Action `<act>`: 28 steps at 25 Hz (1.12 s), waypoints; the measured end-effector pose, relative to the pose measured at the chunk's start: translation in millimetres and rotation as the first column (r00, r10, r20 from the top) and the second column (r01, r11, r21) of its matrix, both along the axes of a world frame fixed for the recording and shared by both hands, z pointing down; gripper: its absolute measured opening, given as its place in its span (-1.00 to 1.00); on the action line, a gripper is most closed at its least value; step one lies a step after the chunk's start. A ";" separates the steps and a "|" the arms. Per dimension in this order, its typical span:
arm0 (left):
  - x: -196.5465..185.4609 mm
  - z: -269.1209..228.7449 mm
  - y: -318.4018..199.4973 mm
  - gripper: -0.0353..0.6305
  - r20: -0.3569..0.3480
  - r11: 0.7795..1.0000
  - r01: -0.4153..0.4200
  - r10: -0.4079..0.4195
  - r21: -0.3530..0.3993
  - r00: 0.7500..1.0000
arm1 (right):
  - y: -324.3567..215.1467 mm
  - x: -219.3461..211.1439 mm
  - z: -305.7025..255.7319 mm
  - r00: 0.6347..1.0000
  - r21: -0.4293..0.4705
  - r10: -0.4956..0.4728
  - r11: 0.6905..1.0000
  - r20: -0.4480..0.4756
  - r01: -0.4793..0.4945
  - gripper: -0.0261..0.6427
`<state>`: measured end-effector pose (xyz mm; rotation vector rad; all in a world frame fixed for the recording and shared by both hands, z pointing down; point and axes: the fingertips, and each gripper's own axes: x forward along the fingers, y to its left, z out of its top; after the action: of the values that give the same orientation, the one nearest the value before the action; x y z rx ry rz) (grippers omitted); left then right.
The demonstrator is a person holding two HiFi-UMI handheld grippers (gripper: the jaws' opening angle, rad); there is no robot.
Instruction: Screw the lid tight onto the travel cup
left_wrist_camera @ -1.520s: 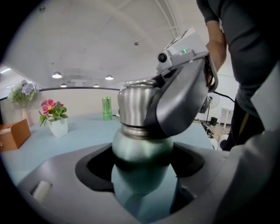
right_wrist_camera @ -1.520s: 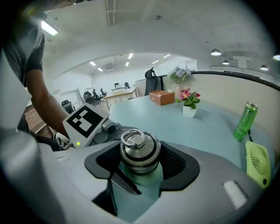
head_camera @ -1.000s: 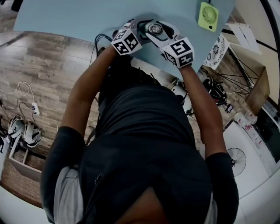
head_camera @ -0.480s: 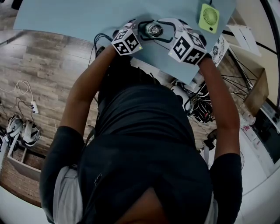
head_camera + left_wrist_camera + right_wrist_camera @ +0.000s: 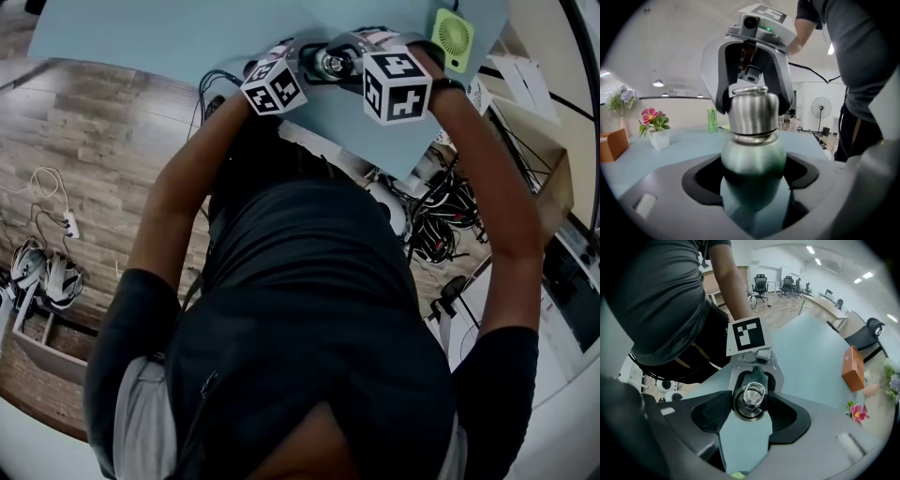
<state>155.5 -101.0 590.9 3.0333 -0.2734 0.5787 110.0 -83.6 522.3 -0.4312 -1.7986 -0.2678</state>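
Cup [image 5: 752, 154] clamped by L gripper [image 5: 753, 180] fingers; R gripper [image 5: 749, 404] fingers closed on lid [image 5: 753, 112].

The jaws of the left gripper [image 5: 752, 187] close off the sides of the cup [image 5: 752, 157]; those of the right gripper [image 5: 749, 404] cover its lid [image 5: 752, 112] from above. A green fan [image 5: 450, 36] stands near on the right. Leftward and beyond, the counter [image 5: 169, 33] lies open; the flowerpot [image 5: 656, 136] and bottle [image 5: 711, 119] stand well apart.

No word, number or brand can be read anywhere: the marker cube [image 5: 272, 86] of the left gripper [image 5: 753, 176] and the marker cube [image 5: 396, 86] of the right gripper [image 5: 750, 404] bear only black-and-white square patterns (codes, not letters), and the green bottle [image 5: 711, 120] is too small for its label to be read.
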 end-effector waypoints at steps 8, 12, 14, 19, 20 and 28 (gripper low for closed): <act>-1.8 -0.5 0.6 0.38 -0.011 1.000 -0.005 0.005 0.001 1.000 | -1.2 0.4 -1.7 0.993 0.018 0.025 0.999 0.112 -0.027 -0.20; -1.1 0.2 0.5 0.38 -0.012 1.000 -0.002 0.002 0.000 1.000 | -2.0 -0.2 0.4 0.991 0.004 0.080 0.997 0.107 -0.081 -0.20; -1.7 -0.1 0.5 0.38 -0.013 1.000 0.001 -0.001 0.000 1.000 | -2.5 -2.7 1.4 0.986 -0.005 0.136 0.991 0.098 -0.136 -0.20; -3.4 -0.8 0.0 0.38 -0.015 1.000 0.006 -0.006 0.000 1.000 | -8.7 -7.4 -2.0 0.910 -0.055 0.375 0.927 0.177 -0.371 -0.20; -3.5 -1.0 -0.1 0.38 -0.015 1.000 0.006 -0.006 -0.001 1.000 | -10.3 -7.6 -3.3 0.879 -0.067 0.431 0.902 0.207 -0.426 -0.20; -1.5 -1.7 -0.4 0.38 -0.022 1.000 0.013 -0.013 -0.002 1.000 | -23.7 -1.7 -16.7 0.512 -0.130 0.747 0.610 0.423 -0.782 -0.21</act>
<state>154.0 -101.4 589.3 3.0319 -0.2912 0.5448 108.4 -107.3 505.6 0.5769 -2.2324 0.2280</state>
